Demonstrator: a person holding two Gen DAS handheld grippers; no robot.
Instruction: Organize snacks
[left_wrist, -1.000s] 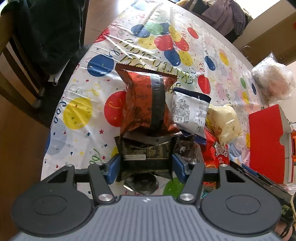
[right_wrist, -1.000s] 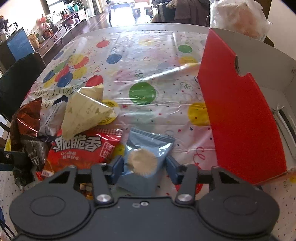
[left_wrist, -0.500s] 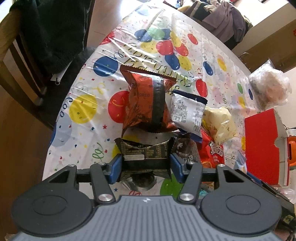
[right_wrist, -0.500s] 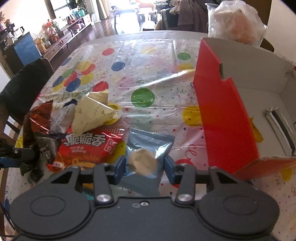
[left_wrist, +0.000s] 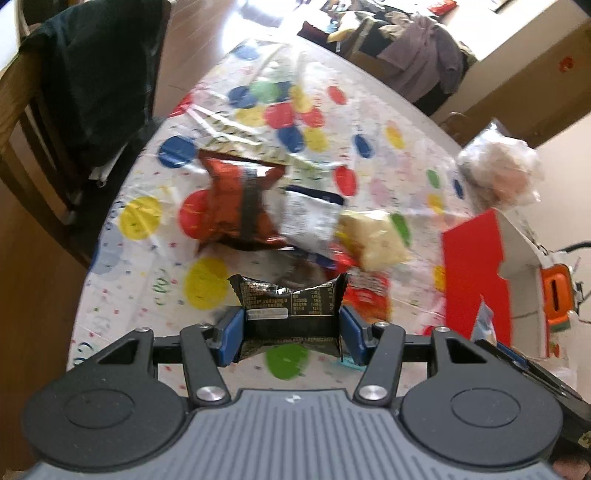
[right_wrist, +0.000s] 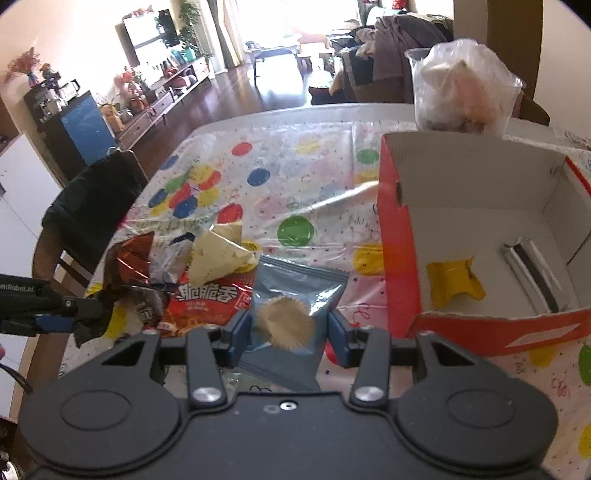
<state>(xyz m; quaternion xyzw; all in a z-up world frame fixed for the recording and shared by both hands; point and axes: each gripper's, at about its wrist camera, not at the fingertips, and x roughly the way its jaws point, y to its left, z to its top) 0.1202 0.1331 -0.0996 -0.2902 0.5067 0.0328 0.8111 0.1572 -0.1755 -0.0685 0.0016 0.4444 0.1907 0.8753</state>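
My left gripper is shut on a black snack packet, held clear above the balloon-print tablecloth. Beyond it lie a brown-red packet, a white packet and a pale yellow packet. My right gripper is shut on a light blue packet with a round cake pictured on it, lifted off the table. A red packet with white lettering lies just past it. To the right stands a red cardboard box, open on top, holding a yellow packet and a silver-black one.
A clear plastic bag of food sits behind the box. A wooden chair draped with dark clothing stands at the table's left edge. The left gripper's arm shows at the left of the right wrist view. Bare tablecloth lies toward the far side.
Both grippers have risen with their packets, so the table and the pile look smaller and farther off. The box's inside has come into the right wrist view.
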